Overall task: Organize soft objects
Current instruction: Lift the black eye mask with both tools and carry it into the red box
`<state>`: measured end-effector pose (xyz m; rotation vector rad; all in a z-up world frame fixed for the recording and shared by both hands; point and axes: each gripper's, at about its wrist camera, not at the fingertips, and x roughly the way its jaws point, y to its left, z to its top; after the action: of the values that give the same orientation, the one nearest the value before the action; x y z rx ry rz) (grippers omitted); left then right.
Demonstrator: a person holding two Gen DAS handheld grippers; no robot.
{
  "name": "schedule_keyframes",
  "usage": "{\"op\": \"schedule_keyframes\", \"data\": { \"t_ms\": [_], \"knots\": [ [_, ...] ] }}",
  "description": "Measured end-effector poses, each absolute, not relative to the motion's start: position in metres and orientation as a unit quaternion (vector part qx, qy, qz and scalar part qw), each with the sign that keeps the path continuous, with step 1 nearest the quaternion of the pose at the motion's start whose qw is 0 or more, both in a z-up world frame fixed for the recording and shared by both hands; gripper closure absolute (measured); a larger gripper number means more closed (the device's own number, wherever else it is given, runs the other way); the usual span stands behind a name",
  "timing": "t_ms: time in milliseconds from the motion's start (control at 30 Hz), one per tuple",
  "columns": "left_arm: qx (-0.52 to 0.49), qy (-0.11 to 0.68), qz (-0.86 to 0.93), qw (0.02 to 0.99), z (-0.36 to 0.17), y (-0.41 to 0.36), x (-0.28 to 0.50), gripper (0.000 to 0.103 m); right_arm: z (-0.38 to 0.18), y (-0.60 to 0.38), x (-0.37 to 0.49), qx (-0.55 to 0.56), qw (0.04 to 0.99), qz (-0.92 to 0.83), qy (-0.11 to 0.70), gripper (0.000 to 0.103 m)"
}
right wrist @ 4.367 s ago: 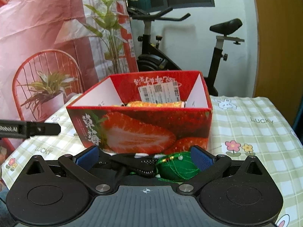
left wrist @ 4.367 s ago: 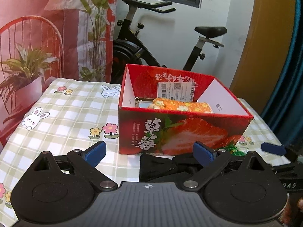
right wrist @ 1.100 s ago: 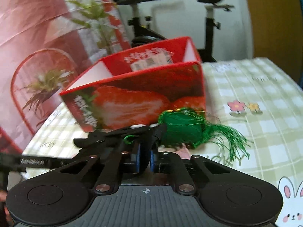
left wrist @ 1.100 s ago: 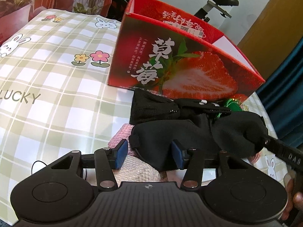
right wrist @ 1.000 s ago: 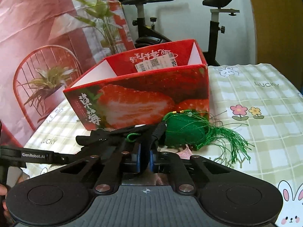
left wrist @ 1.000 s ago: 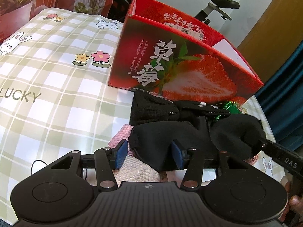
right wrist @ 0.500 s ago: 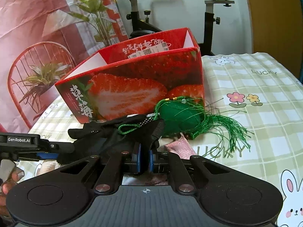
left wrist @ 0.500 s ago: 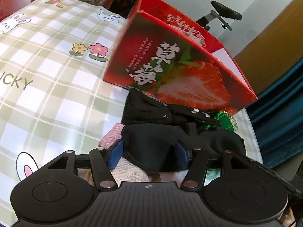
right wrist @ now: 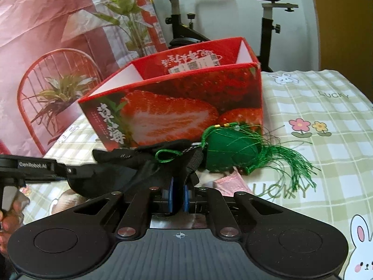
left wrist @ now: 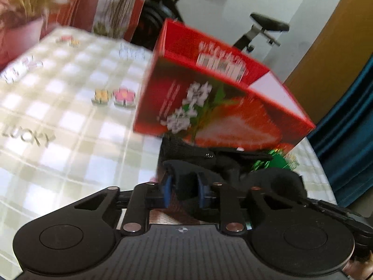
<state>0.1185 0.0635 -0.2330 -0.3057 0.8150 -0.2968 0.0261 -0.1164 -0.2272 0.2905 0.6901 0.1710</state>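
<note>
A black padded eye mask (left wrist: 275, 182) lies in front of the red strawberry box (left wrist: 223, 116). My left gripper (left wrist: 183, 190) is shut on its left end. My right gripper (right wrist: 178, 194) is shut on its other end (right wrist: 163, 175), so the mask (right wrist: 112, 179) hangs between both. A green tasselled pouch (right wrist: 233, 151) lies beside the box (right wrist: 177, 109), right of my right gripper; it shows in the left wrist view (left wrist: 272, 161) too. A black glove (left wrist: 186, 149) lies against the box front. Pink soft items (right wrist: 230, 182) lie under the mask.
The table has a green checked cloth (right wrist: 326, 121) with flowers and rabbits. An exercise bike (right wrist: 186, 23) and a potted plant backdrop (right wrist: 58, 93) stand behind the table. The left wrist view is blurred by motion.
My left gripper has closed tighter on the mask's left end and lifted; its view tilted up. My right gripper stays shut on the other end, with the mask raised off the pile.
</note>
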Motion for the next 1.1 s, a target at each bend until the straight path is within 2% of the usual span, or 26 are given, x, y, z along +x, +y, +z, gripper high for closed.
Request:
{"op": "schedule_keyframes", "data": {
  "t_ms": [167,367,600,700,867,1100],
  "knots": [
    [-0.13,0.372,-0.141,0.908,-0.218,0.065,0.107,0.084,-0.224,-0.116,0.026,0.152,0.925,0.095,0.334,0.088],
    [-0.12,0.394,-0.135,0.901,-0.234,0.062,0.107,0.084,-0.228,-0.126,0.025,0.177,0.923,0.074,0.334,0.079],
    [-0.135,0.405,-0.131,0.895,-0.242,0.066,0.109,0.083,-0.235,-0.132,0.025,0.189,0.923,0.06,0.329,0.078],
    [-0.135,0.408,-0.13,0.894,-0.245,0.066,0.109,0.083,-0.236,-0.131,0.026,0.184,0.924,0.058,0.329,0.08],
    [-0.126,0.399,-0.136,0.898,-0.239,0.062,0.106,0.084,-0.23,-0.124,0.024,0.163,0.929,0.069,0.326,0.093],
    [-0.065,0.348,-0.153,0.923,-0.209,0.045,0.093,0.085,-0.201,-0.109,0.019,0.108,0.944,0.093,0.297,0.095]
  ]
}}
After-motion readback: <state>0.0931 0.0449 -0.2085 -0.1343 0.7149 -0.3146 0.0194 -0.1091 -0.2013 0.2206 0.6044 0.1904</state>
